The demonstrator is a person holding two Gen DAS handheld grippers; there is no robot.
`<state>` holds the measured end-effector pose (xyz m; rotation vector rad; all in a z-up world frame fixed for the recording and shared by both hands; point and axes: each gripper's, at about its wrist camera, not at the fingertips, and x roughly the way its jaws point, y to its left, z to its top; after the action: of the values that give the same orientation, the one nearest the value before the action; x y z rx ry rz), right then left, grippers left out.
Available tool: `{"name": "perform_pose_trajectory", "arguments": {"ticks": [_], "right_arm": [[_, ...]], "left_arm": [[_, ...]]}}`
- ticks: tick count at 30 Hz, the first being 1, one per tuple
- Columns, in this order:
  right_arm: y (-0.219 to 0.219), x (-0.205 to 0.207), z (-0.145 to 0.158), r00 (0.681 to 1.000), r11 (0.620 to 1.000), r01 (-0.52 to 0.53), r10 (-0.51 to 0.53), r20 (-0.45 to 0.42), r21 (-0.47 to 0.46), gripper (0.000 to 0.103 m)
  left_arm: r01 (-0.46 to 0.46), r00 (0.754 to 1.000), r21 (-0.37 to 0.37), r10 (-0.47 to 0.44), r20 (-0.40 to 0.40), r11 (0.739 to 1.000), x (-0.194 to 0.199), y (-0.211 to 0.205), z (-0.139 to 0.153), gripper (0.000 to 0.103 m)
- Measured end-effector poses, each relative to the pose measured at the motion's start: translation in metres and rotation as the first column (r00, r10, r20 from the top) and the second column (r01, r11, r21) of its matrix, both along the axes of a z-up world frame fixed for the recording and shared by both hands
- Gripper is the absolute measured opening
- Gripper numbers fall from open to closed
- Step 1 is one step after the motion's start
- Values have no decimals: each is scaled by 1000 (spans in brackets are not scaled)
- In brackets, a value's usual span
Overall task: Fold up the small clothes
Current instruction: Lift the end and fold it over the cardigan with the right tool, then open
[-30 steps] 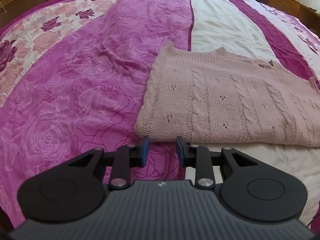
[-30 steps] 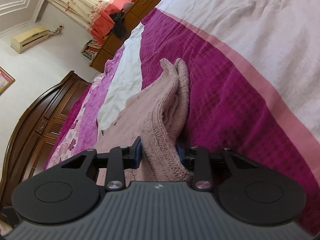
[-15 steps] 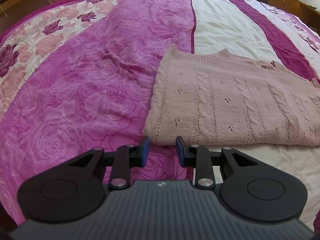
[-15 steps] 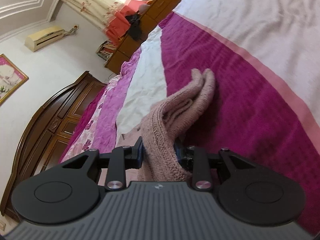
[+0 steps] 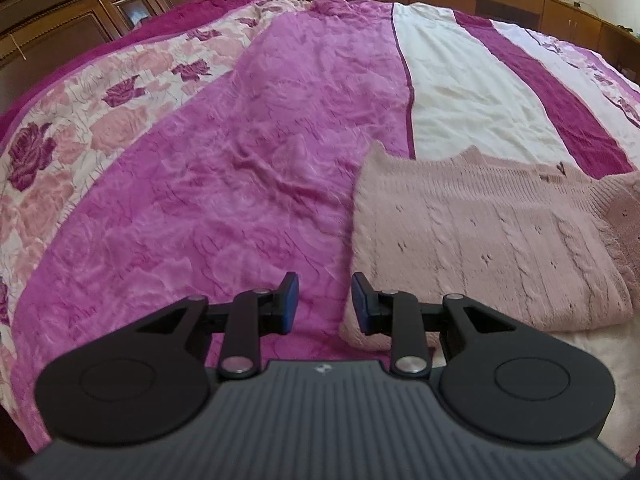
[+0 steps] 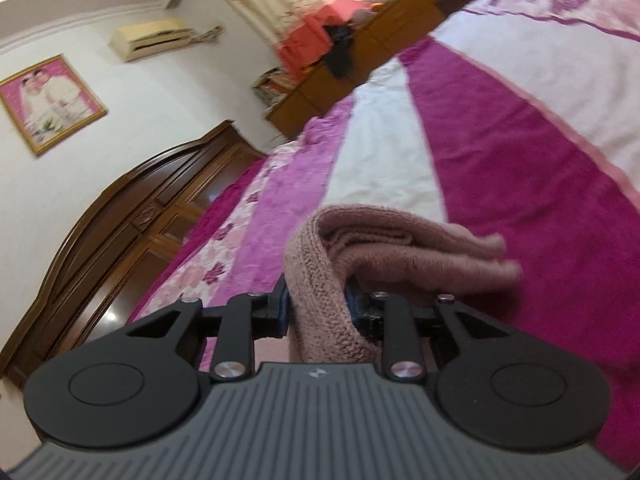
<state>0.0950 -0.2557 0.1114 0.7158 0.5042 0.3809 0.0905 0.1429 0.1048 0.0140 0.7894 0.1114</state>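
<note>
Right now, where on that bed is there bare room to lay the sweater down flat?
Left of the pink sweater, the magenta rose-print band lies bare up to the floral strip. Behind the sweater, the white stripe is free too. The sweater fills the near right, where the right gripper holds its folded end.

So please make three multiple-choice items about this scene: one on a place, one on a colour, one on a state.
1. Where does the sweater lie?
A. on the bedspread
B. on a chair
C. in a drawer

2. What colour is the sweater?
A. green
B. pale pink
C. black

3. What state is the right tool in?
A. open, empty
B. out of view
C. shut on knit fabric

Key: 1 A, it rests flat on the bed cover; 2 B, its cable knit is pale pink; 3 C, fabric is pinched between its fingers, whereas the left tool is open.
</note>
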Motion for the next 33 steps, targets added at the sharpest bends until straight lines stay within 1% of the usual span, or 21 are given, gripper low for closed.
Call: {"name": "perform_pose_trajectory", "arguments": {"ticks": [5, 11, 17, 22, 28, 31, 33], "right_arm": [[38, 12, 24, 997, 998, -69, 69, 34, -2, 28], [94, 25, 48, 986, 988, -156, 157, 58, -15, 28], [156, 47, 53, 970, 970, -240, 241, 24, -38, 28], [210, 65, 35, 947, 944, -320, 317, -50, -85, 28], [267, 73, -4, 907, 896, -416, 398, -137, -156, 28], [289, 74, -25, 890, 871, -449, 418, -181, -199, 29], [299, 77, -37, 888, 863, -452, 412, -205, -225, 31]], "left_arm": [[5, 1000, 17, -5, 15, 1000, 5, 10, 6, 31], [1, 999, 23, -2, 40, 1000, 6, 25, 14, 31], [-18, 999, 29, 17, 51, 999, 5, 44, 18, 31], [-35, 998, 29, 33, 55, 999, 4, 59, 18, 31], [-48, 998, 22, 46, 49, 999, 4, 72, 12, 31], [-49, 998, 13, 48, 44, 999, 6, 77, 7, 31], [-47, 998, 5, 47, 42, 999, 9, 77, 5, 31]]}}
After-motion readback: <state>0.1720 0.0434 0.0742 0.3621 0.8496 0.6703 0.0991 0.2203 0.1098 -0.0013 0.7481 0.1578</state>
